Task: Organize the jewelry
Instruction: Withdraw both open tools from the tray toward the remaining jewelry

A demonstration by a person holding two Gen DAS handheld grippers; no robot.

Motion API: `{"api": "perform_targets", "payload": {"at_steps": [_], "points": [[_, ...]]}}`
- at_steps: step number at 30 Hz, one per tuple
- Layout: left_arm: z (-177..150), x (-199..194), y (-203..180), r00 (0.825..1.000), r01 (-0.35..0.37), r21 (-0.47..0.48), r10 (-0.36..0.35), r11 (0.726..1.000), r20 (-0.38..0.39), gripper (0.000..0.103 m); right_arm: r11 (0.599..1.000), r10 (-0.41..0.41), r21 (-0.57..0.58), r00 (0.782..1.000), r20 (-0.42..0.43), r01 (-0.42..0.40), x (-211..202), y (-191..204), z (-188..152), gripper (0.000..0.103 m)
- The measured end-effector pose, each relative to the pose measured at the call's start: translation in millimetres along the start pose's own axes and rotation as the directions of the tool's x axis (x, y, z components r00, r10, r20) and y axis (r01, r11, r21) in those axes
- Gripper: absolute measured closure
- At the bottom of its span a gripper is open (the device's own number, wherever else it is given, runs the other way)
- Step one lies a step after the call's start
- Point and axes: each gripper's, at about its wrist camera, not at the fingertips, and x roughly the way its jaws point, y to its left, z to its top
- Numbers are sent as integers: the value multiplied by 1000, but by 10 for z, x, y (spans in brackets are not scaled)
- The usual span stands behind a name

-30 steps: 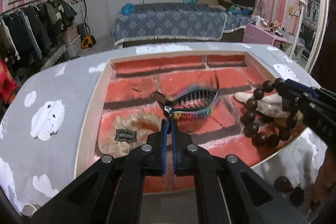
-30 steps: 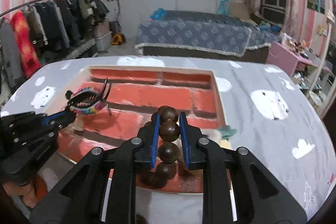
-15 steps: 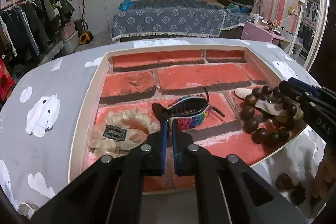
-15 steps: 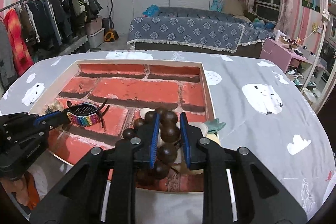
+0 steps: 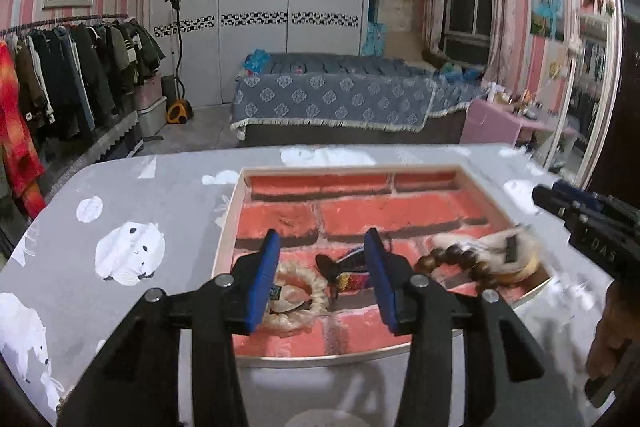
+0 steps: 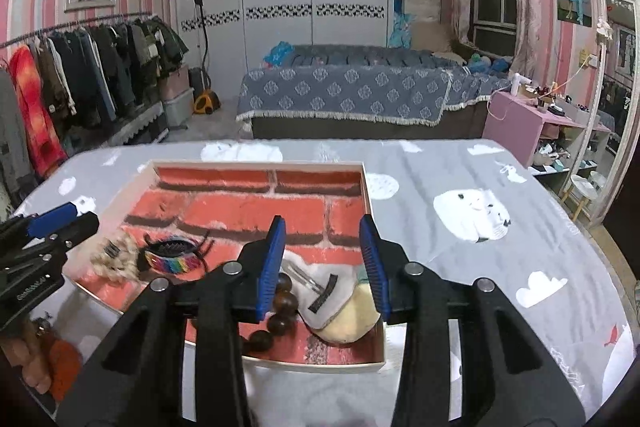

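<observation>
In the left wrist view, a clothes rack [image 5: 60, 83] is seen at the far left of the frame, and a bed [image 5: 340, 99] is seen at the upper middle. The table [image 5: 120, 211], covered with a grey cloth printed with white bears, fills the lower half. On it a tray [image 5: 228, 227] with a red brick pattern is placed at the centre. The left gripper [image 5: 322, 281] is seen at the lower middle; its jaws are opening and nothing is pressed between the blue pads. Below them, inside the tray, a blond scrunchie [image 5: 296, 301] lies at the left, and the hair clip [image 5: 346, 269], black with rainbow stripes, lies just beside it, released on the tray floor. Further right the bracelet [image 5: 460, 261] of dark brown beads is lying against a pale scrunchie [image 5: 504, 251]. The right gripper [image 5: 560, 199] enters from the right edge of the frame, above the tray's right rim. In the right wrist view the left gripper is seen at the left edge, the blond scrunchie and the hair clip are seen at the left of the tray, and the right gripper [image 6: 326, 263] is seen at the lower middle. Its jaws are opening too; the bracelet and the pale scrunchie lie below them in the near right corner of the tray, not gripped.
</observation>
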Motion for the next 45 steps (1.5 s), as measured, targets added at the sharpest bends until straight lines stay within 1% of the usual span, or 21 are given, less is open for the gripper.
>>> {"api": "perform_targets", "payload": {"at_steps": [2, 4, 5, 7, 8, 9, 11, 15, 16, 17, 18, 19, 21, 23, 24, 27, 31, 34, 42, 45], "points": [[87, -210, 18, 1000, 5, 3, -5, 1000, 22, 58, 1000, 12, -29, 1000, -1, -12, -149, 39, 41, 63], [151, -434, 19, 999, -14, 40, 12, 999, 51, 57, 998, 17, -53, 1000, 24, -16, -364, 58, 86, 62], [156, -519, 26, 998, -22, 50, 19, 998, 60, 57, 999, 24, -47, 999, 38, -22, -488, 39, 105, 61], [156, -781, 108, 996, -41, 57, 36, 998, 76, 56, 999, 37, 0, 997, 73, -37, -769, -49, 91, 46], [126, -907, 156, 996, -49, 55, 44, 997, 77, 55, 999, 41, 17, 996, 83, -42, -895, -87, 54, 43], [79, -1022, 199, 996, -54, 55, 49, 997, 76, 55, 998, 47, 27, 995, 85, -50, -1001, -118, 7, 43], [-35, -1216, 278, 995, -66, 52, 62, 996, 80, 54, 998, 51, 40, 995, 84, -55, -1246, -181, -154, 43], [-455, -1668, 467, 991, -101, 17, 99, 995, 95, 51, 997, 58, 43, 997, 59, -61, -1634, -268, -584, 39], [-568, -1750, 504, 990, -109, 7, 108, 994, 95, 51, 998, 41, 36, 998, 56, -43, -1753, -279, -749, 39], [-679, -1822, 528, 989, -114, -3, 113, 994, 95, 49, 999, 32, 35, 998, 57, -34, -1824, -288, -837, 39], [-819, -1914, 548, 989, -111, -22, 113, 994, 95, 45, 999, 31, 38, 998, 55, -33, -1891, -289, -943, 39], [-945, -1994, 560, 989, -109, -45, 113, 993, 94, 44, 998, 35, 46, 998, 51, -37, -1982, -288, -1089, 39], [-1198, -2132, 525, 992, -94, -59, 99, 994, 84, 43, 998, 35, 52, 998, 48, -37, -2091, -249, -1258, 39], [-1401, -2208, 458, 990, -111, -49, 115, 993, 82, 43, 999, 29, 33, 998, 48, -30, -2216, -158, -1463, 39], [-1499, -2227, 397, 991, -112, -35, 114, 993, 76, 43, 999, 22, 25, 999, 49, -24, -2236, -111, -1501, 39], [-1634, -2205, 268, 993, -98, -9, 99, 995, 69, 43, 1000, 25, 4, 999, 44, -25, -2271, -30, -1637, 39], [-1656, -2178, 198, 996, -63, 1, 63, 998, 68, 43, 999, 37, 1, 999, 31, -37, -2245, 67, -1693, 39], [-1645, -2154, 192, 996, -58, 2, 57, 998, 66, 43, 999, 34, -12, 999, 26, -33, -2237, 108, -1681, 39], [-1681, -2003, 124, 999, -50, 28, 50, 998, 5, 43, 998, 32, -50, 999, -15, -33, -2139, 178, -1687, 39], [-1667, -1961, 110, 999, -49, 29, 49, 998, -3, 43, 998, 31, -49, 999, -24, -32, -2108, 182, -1681, 39]]}}
